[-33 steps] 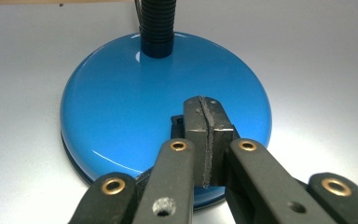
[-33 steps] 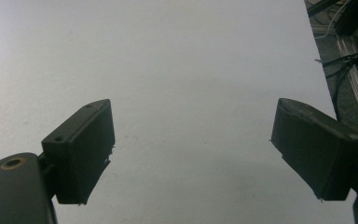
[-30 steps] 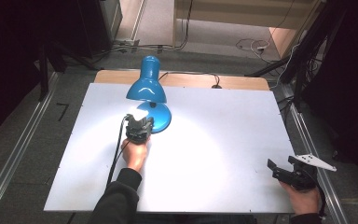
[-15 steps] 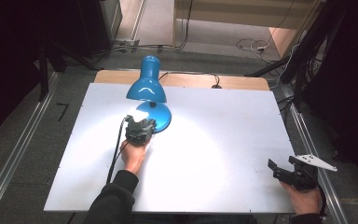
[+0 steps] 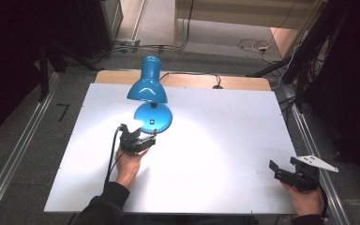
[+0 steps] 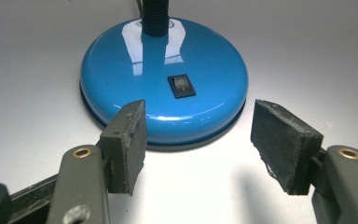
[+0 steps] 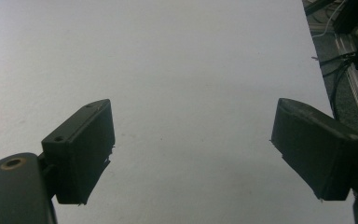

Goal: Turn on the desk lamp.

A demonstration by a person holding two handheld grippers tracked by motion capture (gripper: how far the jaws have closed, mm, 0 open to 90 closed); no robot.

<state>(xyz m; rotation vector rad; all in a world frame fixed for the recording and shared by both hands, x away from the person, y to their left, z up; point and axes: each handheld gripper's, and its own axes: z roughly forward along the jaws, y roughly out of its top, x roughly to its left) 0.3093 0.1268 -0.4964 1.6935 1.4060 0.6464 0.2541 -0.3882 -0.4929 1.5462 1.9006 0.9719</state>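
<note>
Lamp point(image 5: 148, 96), blue, lit, mid-tabletop point(image 5: 225, 140): glossy domed base point(image 6: 164, 79) likely heavy and slippery, rocker switch point(image 6: 182, 87) on top, best pressed there; left gripper point(image 6: 198, 140) just opening, empty, right gripper point(image 7: 191, 149) apart, idle.

The lamp point(image 6: 164, 79) neck runs off the left gripper view's top edge.

The high view looks forward and down over the whole white table point(image 5: 215, 154). The left gripper view sits low, close to the blue lamp base point(image 6: 163, 79), seen centre-left from above. The right gripper view faces bare tabletop.
</note>
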